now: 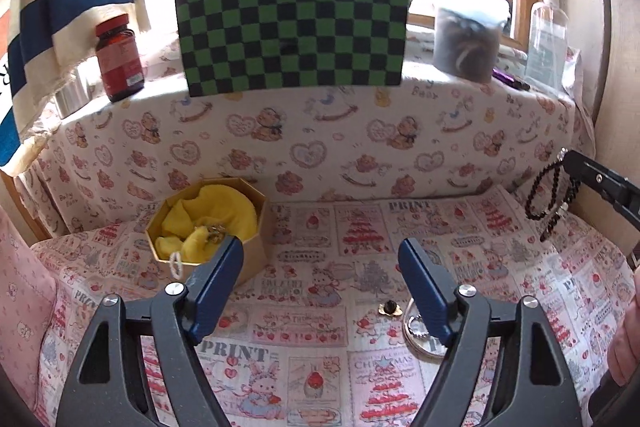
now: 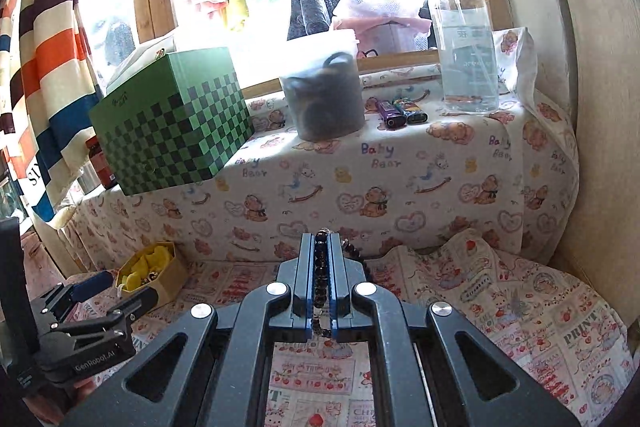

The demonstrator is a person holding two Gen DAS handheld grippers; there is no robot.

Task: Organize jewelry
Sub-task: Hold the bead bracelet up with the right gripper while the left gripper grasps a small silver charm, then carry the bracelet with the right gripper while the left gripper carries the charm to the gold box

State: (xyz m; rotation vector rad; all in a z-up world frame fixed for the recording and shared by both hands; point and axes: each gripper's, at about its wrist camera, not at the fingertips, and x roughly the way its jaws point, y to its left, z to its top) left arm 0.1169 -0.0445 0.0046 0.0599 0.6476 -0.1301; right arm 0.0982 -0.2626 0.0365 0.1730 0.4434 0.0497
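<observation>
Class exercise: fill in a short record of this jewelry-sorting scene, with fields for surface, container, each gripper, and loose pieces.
surface: printed Christmas-pattern cloth
container: gold octagonal cardboard box lined with yellow fabric, some jewelry inside
right gripper: shut on dark beaded bracelet, lifted off the cloth
left gripper: open, holding nothing
loose pieces: small gold-and-black ring and silver bangle on the cloth

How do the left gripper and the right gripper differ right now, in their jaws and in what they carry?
The left gripper has its jaws apart with nothing between them; the right gripper has its jaws shut on the dark bead bracelet. The left gripper hangs low over the printed cloth, near the gold box; the right gripper is raised, the bracelet dangling clear of the cloth. Both have black frames and blue pads.
</observation>
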